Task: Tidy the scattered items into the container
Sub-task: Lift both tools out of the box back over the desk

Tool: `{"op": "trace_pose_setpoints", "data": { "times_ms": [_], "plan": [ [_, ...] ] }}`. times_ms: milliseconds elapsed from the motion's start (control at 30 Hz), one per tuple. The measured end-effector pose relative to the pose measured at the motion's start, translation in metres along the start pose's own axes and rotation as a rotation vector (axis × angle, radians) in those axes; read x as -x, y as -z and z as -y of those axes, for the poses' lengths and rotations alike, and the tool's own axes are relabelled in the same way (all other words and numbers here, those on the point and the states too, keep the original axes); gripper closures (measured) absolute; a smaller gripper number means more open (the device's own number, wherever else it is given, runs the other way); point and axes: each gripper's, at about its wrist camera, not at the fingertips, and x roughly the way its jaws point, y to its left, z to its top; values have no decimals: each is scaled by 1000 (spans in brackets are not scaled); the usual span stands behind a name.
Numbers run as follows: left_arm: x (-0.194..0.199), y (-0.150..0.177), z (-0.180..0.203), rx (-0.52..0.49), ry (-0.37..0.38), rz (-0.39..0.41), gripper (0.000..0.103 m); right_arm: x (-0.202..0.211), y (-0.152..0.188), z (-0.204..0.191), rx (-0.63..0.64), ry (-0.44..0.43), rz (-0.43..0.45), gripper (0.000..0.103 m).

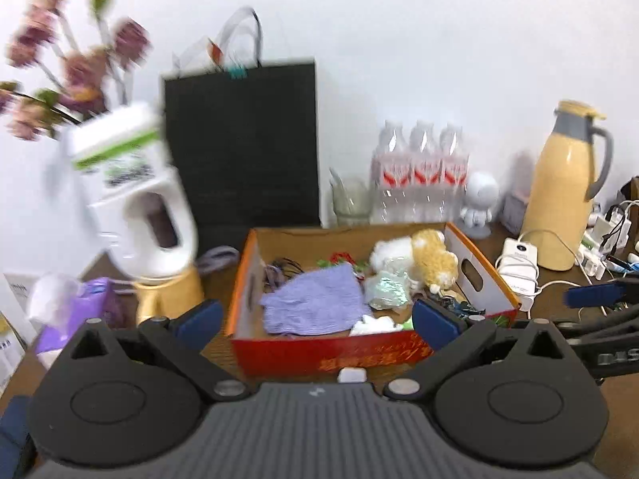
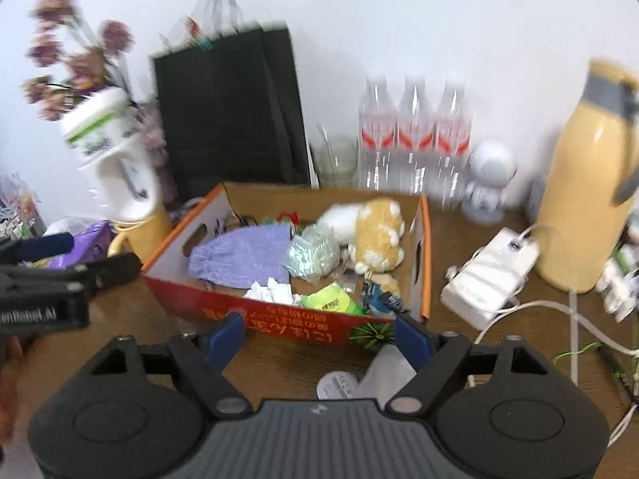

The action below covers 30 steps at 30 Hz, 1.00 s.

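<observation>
A red and orange cardboard box (image 1: 331, 353) (image 2: 255, 313) sits on the brown table. It holds a purple knit cloth (image 1: 315, 303) (image 2: 243, 255), a yellow and white plush toy (image 1: 433, 259) (image 2: 375, 231), a clear packet (image 2: 315, 253), white crumpled tissue (image 2: 273, 291) and a green item (image 2: 329, 301). My left gripper (image 1: 317, 319) is open and empty in front of the box. My right gripper (image 2: 319, 335) is open and empty at the box's near wall. A small white item (image 1: 351, 375) and a white packet (image 2: 371, 375) lie on the table before the box.
A white jug on a yellow stand (image 1: 135, 199), purple tissue pack (image 1: 80, 303), black paper bag (image 1: 243, 143), water bottles (image 1: 419, 171), a glass (image 1: 351, 199), a white robot figure (image 1: 479, 203), a yellow thermos (image 1: 563, 187) and a white charger with cables (image 2: 491, 279) surround the box.
</observation>
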Motion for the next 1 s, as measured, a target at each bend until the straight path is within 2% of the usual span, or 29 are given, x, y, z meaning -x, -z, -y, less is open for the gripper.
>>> {"op": "trace_pose_setpoints", "data": {
  "times_ms": [100,200,300,400,467,567,767,1000],
  "plan": [
    [28,39,-6,3,-24,60,0,29,41,-7,18,37,90,15],
    [47,74,-10,17,-33,75,0,47,77,-11,-1,69,123,15],
    [66,104,-12,50,-30,70,0,59,110,-15,-18,87,120,14],
    [85,128,-17,79,5,59,0,72,140,-19,-65,83,118,14],
    [93,138,-16,85,-3,61,0,81,159,-18,-101,63,122,14],
    [101,147,-14,67,14,64,0,88,178,-18,-130,86,115,14],
    [81,149,-10,61,35,21,0,80,187,-13,-154,88,86,14],
    [27,119,-7,29,85,-6,2,35,155,6,-173,83,68,14]
  ]
}}
